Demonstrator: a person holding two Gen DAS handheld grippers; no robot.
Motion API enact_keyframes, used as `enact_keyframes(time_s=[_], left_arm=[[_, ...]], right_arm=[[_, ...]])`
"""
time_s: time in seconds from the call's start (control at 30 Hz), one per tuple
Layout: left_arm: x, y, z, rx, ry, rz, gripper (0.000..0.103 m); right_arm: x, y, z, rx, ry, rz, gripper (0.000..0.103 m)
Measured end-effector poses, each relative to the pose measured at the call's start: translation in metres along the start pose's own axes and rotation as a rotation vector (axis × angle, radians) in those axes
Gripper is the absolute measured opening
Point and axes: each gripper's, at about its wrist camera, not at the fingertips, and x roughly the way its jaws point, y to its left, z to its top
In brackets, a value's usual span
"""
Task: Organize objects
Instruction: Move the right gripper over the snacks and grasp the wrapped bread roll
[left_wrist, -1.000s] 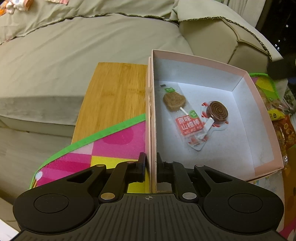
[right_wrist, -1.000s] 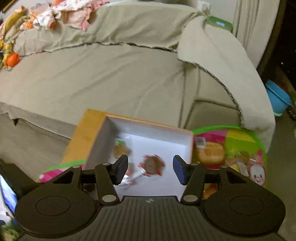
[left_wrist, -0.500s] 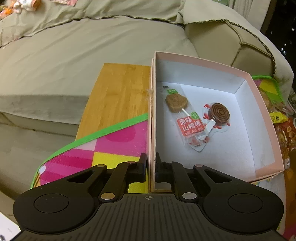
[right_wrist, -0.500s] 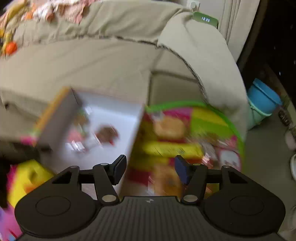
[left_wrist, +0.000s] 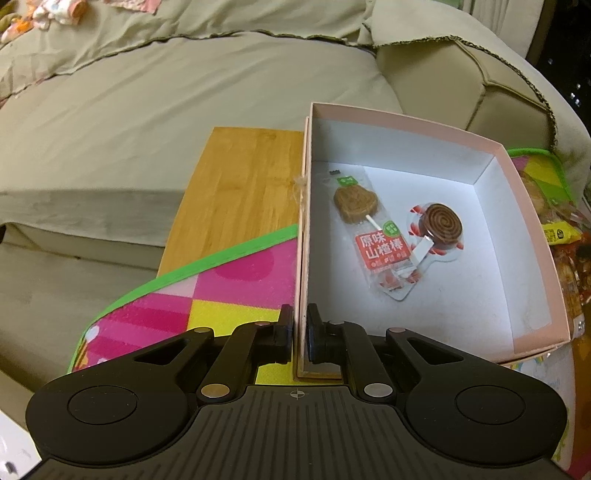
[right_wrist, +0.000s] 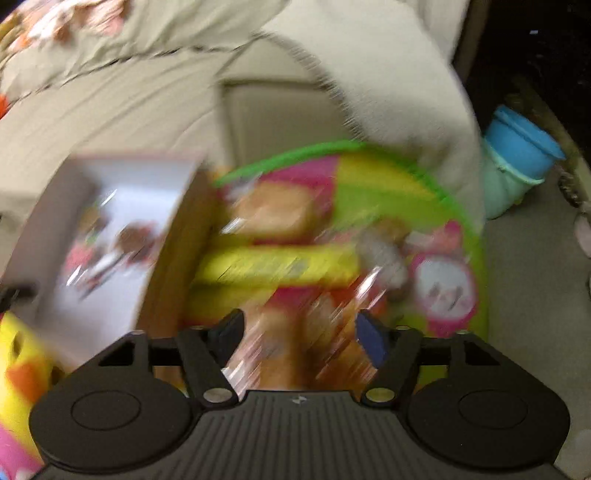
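My left gripper is shut on the near left wall of a pink box with a white inside. In the box lie a heart-shaped brown lollipop in a red-labelled wrapper and a dark spiral lollipop. The box also shows, blurred, in the right wrist view. My right gripper is open and empty, above a heap of snack packets on a colourful play mat. That view is smeared by motion.
The box sits on a bamboo tabletop partly covered by the mat. A beige sofa lies behind. More packets lie right of the box. A blue and green tub stands on the floor at right.
My right gripper has swung right, from over the box to over the snack packets, staying open. My left gripper keeps its hold on the box wall, with the box barely moved.
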Motion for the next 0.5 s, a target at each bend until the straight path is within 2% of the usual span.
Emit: enact_keyframes(time_s=[0.13, 0.2, 0.27, 0.33, 0.4, 0.5], left_arm=[[0.001, 0.002, 0.001, -0.017, -0.009, -0.006, 0.009], [0.001, 0.002, 0.001, -0.019, -0.008, -0.007, 0.009], [0.002, 0.002, 0.000, -0.019, -0.003, -0.005, 0.009], [0.003, 0.002, 0.001, -0.014, 0.003, -0.002, 0.009], [0.003, 0.001, 0.001, -0.010, 0.007, 0.001, 0.009], [0.003, 0.001, 0.001, -0.008, 0.010, 0.006, 0.009]], right_arm=[[0.030, -0.038, 0.035, 0.071, -0.042, -0.082, 0.070], [0.052, -0.059, 0.051, 0.108, -0.033, -0.114, 0.066], [0.075, -0.078, 0.065, 0.140, -0.013, -0.156, 0.044], [0.092, -0.090, 0.073, 0.151, 0.009, -0.204, 0.040], [0.104, -0.100, 0.075, 0.168, 0.040, -0.203, 0.039], [0.105, -0.103, 0.064, 0.187, 0.072, -0.138, 0.038]])
